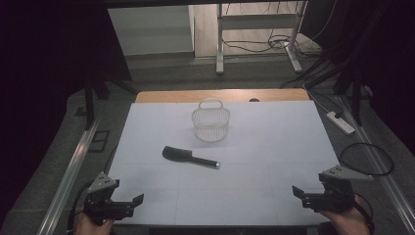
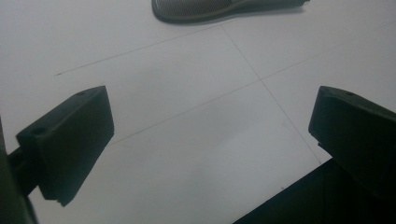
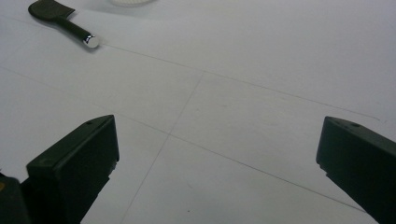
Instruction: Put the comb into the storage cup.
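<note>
A: What lies on the table (image 1: 147,127)?

B: A white sheet covers most of it, with a strip of bare wood along the far edge. Near the middle lies a black hairbrush (image 1: 190,156), flat on the sheet. Its broad head points to the left of the high view and its slim handle runs right, ending in a shiny silver cap.

A: And the basket?

B: A small white mesh basket (image 1: 211,123) stands upright just beyond the hairbrush, toward the far edge. Its handle loop rises at the back. The two are near each other but apart.

A: Where are the grippers?

B: Both sit at the near edge, well apart from the hairbrush and from each other. The left gripper (image 1: 126,203) is at the near left corner, held in the person's hand (image 1: 90,225), and its jaws point inward along the table. The right gripper (image 1: 304,195) is at the near right corner in the other hand (image 1: 348,221), also pointing inward.

A: Are the jaws spread?

B: Yes, on both. In the left gripper view the two black jaws stand wide, with bare white sheet between them, and the bristled head of the hairbrush (image 2: 201,9) shows at the top edge. In the right gripper view the jaws are just as wide, nothing between them. The hairbrush (image 3: 63,22) lies far off at the upper left there, silver cap toward the camera, and a sliver of the basket (image 3: 130,2) peeks in at the top.

A: Is either gripper touching anything?

B: No, neither holds or touches a thing.
</note>
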`<state>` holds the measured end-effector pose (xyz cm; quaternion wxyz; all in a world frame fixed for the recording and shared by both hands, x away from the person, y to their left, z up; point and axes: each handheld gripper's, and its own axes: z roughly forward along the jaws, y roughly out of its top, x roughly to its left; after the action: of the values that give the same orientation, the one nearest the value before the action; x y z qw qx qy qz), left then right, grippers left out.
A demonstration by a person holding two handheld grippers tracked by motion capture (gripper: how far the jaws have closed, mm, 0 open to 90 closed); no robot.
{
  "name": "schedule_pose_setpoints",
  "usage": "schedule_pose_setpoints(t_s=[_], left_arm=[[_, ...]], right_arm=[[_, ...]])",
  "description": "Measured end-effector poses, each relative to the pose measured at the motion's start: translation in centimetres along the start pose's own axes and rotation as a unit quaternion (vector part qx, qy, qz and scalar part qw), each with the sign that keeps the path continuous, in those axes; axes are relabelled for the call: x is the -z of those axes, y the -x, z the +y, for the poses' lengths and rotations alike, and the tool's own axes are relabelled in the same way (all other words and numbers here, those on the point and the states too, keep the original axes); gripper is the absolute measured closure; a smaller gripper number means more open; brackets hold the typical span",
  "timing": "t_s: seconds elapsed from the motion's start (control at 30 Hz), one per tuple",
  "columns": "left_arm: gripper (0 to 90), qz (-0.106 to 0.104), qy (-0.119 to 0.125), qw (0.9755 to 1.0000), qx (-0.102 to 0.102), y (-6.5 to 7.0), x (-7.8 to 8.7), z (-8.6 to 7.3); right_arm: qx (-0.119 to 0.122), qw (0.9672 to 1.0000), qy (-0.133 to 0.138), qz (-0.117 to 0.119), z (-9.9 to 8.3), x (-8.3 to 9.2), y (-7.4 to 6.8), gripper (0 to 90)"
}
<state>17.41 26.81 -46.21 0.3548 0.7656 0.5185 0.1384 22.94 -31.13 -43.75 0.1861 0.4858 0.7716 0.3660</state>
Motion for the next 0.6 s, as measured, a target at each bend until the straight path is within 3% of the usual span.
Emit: schedule_pose_setpoints(t_s=[0.6], left_arm=[[0.4,-0.004,0.002,1.0,0.003,-0.1,0.04,-0.04]], right_arm=[[0.012,0.9999,-0.008,0.001,0.07,-0.21,-0.24,0.0]])
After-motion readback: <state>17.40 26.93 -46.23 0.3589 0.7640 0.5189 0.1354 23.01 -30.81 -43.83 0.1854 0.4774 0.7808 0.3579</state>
